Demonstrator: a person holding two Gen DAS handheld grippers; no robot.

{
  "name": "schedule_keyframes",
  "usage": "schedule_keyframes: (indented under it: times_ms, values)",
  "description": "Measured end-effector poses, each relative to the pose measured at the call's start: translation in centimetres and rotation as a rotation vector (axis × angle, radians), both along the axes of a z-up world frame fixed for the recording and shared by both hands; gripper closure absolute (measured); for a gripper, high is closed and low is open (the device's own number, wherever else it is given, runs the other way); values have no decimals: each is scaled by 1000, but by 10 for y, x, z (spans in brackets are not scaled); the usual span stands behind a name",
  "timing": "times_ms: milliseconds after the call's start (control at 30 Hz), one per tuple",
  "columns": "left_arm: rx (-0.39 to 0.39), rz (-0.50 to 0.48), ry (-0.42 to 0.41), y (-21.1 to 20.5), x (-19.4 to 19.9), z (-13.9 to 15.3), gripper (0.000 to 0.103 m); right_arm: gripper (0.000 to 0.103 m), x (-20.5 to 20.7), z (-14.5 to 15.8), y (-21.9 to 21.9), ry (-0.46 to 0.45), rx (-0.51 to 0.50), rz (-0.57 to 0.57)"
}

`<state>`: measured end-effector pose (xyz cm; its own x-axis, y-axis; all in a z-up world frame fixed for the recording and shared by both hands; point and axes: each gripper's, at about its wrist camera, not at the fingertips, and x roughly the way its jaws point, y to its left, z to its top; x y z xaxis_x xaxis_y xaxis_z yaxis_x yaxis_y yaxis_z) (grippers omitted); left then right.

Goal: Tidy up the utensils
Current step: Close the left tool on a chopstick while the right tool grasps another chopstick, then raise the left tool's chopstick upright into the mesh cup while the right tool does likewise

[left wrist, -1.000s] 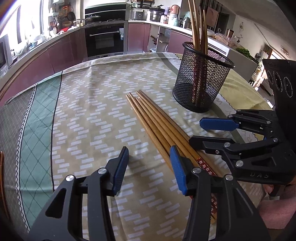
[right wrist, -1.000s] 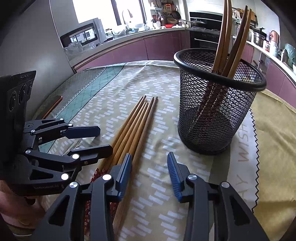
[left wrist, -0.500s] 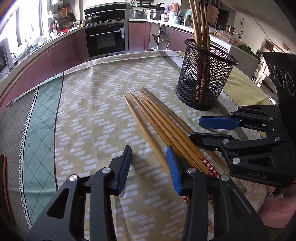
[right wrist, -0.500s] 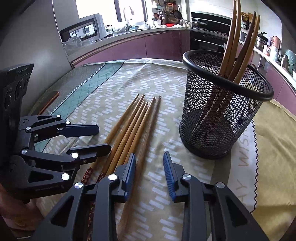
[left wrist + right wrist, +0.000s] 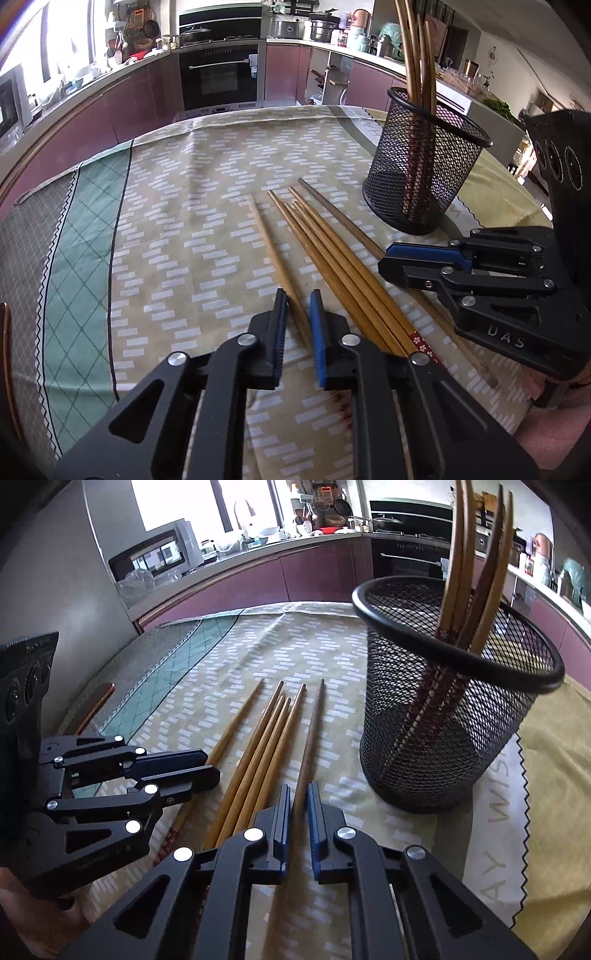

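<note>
I have a gripper in each hand, both tilted down over the tablecloth [image 5: 177,206], and each has just come together on a single chopstick.

My left gripper [image 5: 298,310] is clamped on the leftmost chopstick [image 5: 271,251], the one lying farthest from the mesh cup [image 5: 424,177]. The stick runs between the blue pads [image 5: 317,325] and its thin end points away from me. In the right wrist view the same stick [image 5: 236,723] shows beyond the closed left gripper [image 5: 212,762].

My right gripper [image 5: 295,805] is clamped on the darker chopstick [image 5: 312,731], the one nearest the cup. It lies just beside the cup's base without touching it. In the left wrist view this stick [image 5: 332,218] passes under the closed right gripper [image 5: 382,258], and its thick end shows near the cloth's near edge.

Between my two sticks lie four more chopsticks [image 5: 325,251], close together and roughly parallel, pointing away from me and slightly towards the cup. Their patterned thick ends are towards me, partly hidden by my fingers.

The cup [image 5: 450,716] stands upright on the cloth, to the right of the loose sticks. Several chopsticks [image 5: 476,572] already stand in it, leaning on its rim with their patterned ends down.
</note>
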<state>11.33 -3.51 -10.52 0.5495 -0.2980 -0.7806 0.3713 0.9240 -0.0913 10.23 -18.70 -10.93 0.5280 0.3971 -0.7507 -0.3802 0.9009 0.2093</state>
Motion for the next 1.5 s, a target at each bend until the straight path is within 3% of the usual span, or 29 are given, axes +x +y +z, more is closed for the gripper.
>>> schedule_keyframes:
  times_ms: [300, 667, 1100, 1367, 1500]
  values:
    - [-61, 22, -10, 11, -9, 9, 95, 97, -11, 12, -15, -21, 86, 21]
    - [-63, 50, -36, 20, -18, 19, 95, 97, -18, 7, -11, 10, 72, 72]
    - [-58, -26, 27, 4, -16, 2, 95, 96, -9, 0, 2, 28, 28, 77]
    - [-51, -43, 35, -4, -6, 2, 93, 97, -6, 1, -7, 36, 80, 67]
    - [-90, -62, 14, -6, -8, 15, 95, 97, -14, 15, -19, 4, 121, 66]
